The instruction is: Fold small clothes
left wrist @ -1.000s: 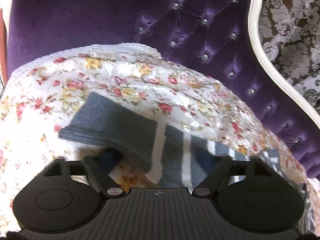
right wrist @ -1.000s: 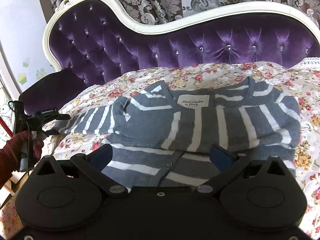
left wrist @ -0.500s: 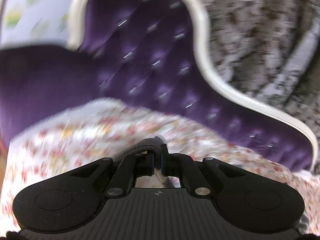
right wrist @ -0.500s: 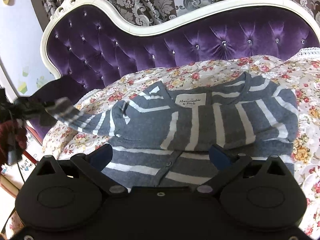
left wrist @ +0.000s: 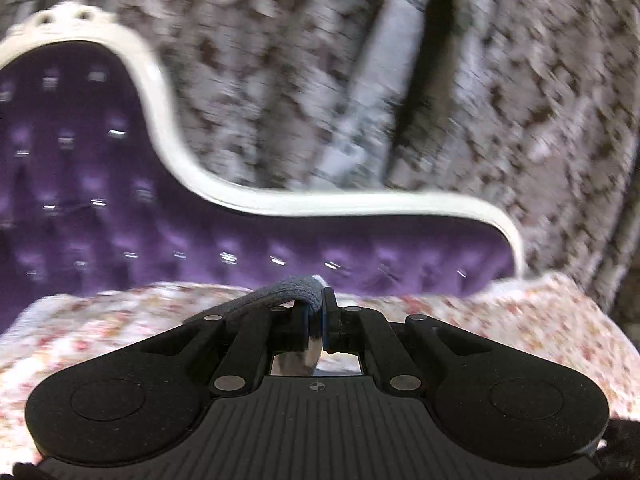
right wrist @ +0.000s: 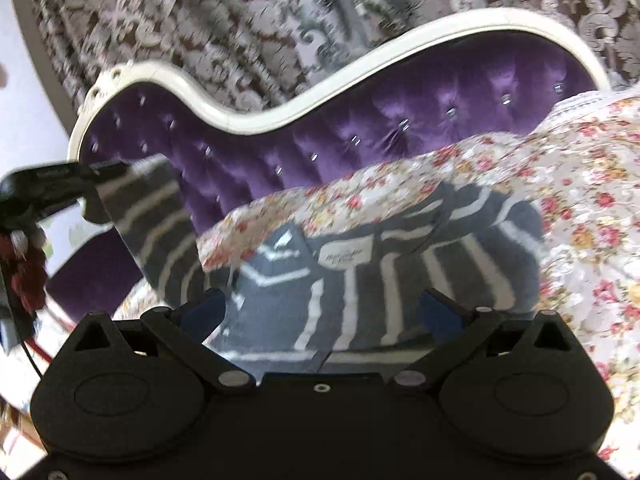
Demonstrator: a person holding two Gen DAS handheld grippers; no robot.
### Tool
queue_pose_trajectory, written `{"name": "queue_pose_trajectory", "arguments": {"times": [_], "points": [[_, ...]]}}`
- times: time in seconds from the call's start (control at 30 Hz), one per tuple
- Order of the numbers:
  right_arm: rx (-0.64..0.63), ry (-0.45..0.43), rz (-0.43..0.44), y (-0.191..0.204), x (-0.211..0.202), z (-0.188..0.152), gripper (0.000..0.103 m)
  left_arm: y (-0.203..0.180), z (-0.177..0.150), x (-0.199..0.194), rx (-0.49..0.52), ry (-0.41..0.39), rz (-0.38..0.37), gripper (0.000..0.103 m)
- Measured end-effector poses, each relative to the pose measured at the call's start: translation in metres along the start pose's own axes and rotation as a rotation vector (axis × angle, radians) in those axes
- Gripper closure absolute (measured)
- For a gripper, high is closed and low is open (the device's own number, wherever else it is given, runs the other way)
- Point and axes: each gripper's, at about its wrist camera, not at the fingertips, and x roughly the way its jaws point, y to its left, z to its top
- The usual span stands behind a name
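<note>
Now the sweater (right wrist: 400, 264), grey with white stripes, lies on the floral quilt (right wrist: 580, 184) of a bed, its label (right wrist: 346, 256) facing up near the neck. One sleeve (right wrist: 156, 216) is lifted off the quilt and stretched up and out to the left side of the right wrist view, hanging taut in the air in front of the purple tufted headboard (right wrist: 360, 120).

The sleeve's cuff (left wrist: 288, 290) is pinched in the left hand-held gripper (left wrist: 320, 320): its jaws are closed on the grey knit, which bunches over the top of the left finger. In the right wrist view this gripper (right wrist: 96, 170) shows at the far left, raised above the quilt, pointing toward the headboard, with a dark red sleeve (right wrist: 24, 276) of the person's arm below it.

The right hand-held gripper (right wrist: 320, 308) hovers over the sweater's body, tilted slightly downward and rolled a little, its jaws spread wide with nothing between them; the blue pads (right wrist: 204, 310) stand apart over the striped cloth without touching it, as far as the blur allows.

Behind the headboard's white frame (left wrist: 280, 200) hangs a patterned curtain (left wrist: 520, 100).
</note>
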Motion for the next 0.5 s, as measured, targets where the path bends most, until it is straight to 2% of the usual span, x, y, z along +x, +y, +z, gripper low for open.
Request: {"name": "queue_pose_trajectory", "arguments": {"times": [0.2, 0.43, 0.5], "points": [[0.089, -0.066, -0.039, -0.027, -0.014, 0.014, 0.0, -0.062, -0.039, 0.053, 0.007, 0.101, -0.104, 0.098], [0.141, -0.118, -0.081, -0.049, -0.026, 0.023, 0.0, -0.106, -0.086, 0.101, 0.005, 0.213, -0.134, 0.096], [0.151, -0.124, -0.087, -0.053, -0.028, 0.024, 0.0, -0.112, -0.096, 0.108, 0.026, 0.247, -0.133, 0.091]]}}
